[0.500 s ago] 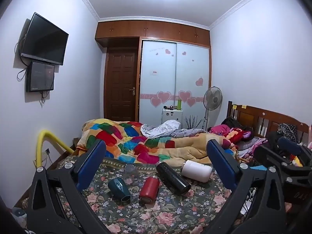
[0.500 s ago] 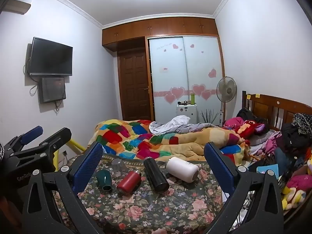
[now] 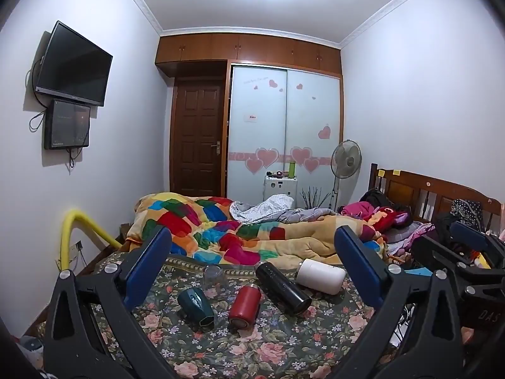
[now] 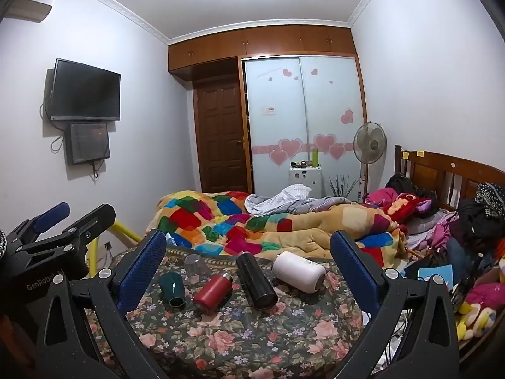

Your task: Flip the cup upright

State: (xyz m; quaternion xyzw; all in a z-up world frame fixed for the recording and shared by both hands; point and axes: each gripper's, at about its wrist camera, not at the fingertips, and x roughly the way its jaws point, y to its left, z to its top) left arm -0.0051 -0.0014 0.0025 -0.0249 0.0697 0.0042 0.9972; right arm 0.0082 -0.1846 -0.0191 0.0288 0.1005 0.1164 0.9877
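Note:
Several cups lie on their sides on a floral bedsheet (image 3: pixel 268 344): a dark green cup (image 3: pixel 195 305), a red flask (image 3: pixel 244 304), a black flask (image 3: pixel 282 287) and a white cup (image 3: pixel 320 275). A clear glass (image 3: pixel 214 281) stands mouth down behind them. They show in the right wrist view too: green cup (image 4: pixel 172 288), red flask (image 4: pixel 212 290), black flask (image 4: pixel 256 279), white cup (image 4: pixel 298 271), glass (image 4: pixel 194 263). My left gripper (image 3: pixel 252 259) is open and empty, held back from the cups. My right gripper (image 4: pixel 247 259) is open and empty, also short of them.
A colourful quilt (image 3: pixel 221 227) is heaped behind the cups. Clothes and toys (image 4: pixel 473 252) pile at the right by the wooden headboard (image 3: pixel 435 189). A yellow rail (image 3: pixel 79 227) stands at the bed's left. The left gripper's body (image 4: pixel 47 246) shows at the right view's left edge.
Both views have shifted slightly; the grippers stay open and the cups have not moved.

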